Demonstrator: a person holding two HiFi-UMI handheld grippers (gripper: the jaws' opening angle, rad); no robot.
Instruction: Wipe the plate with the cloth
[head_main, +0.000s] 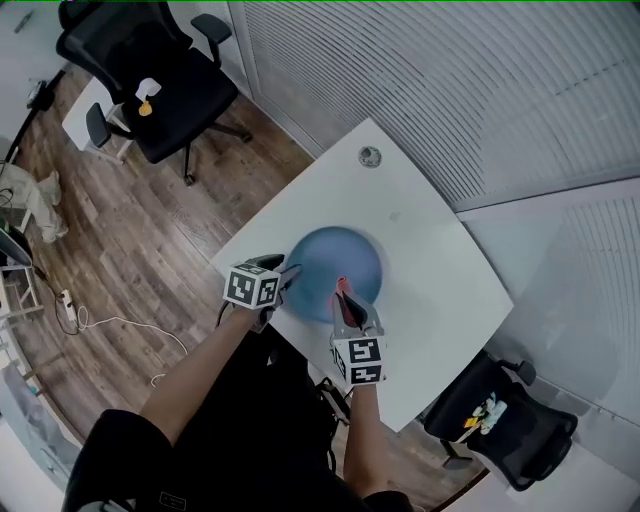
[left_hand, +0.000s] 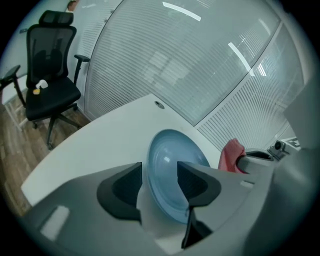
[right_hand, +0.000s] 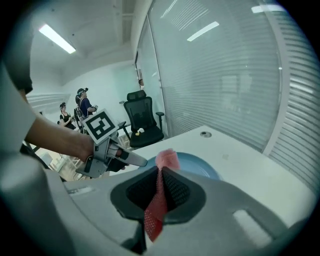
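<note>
Resting on white table (head_main: 425, 250): blue plate (head_main: 335, 262) | left claw (left_hand: 159, 184) released | right claw (right_hand: 160, 186) grasping cloth (right_hand: 167, 160) | wood floor (head_main: 130, 250)

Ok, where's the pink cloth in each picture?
Head view: cloth in the middle, over the blue plate's lower part.
Left gripper view: cloth right of middle, beside the plate.
Right gripper view: cloth bottom middle, pinched in the right tool.
Shared landmark: the blue plate.

Glossy plate (head_main: 322, 258), dimpled cloth (right_hand: 159, 197)
</note>
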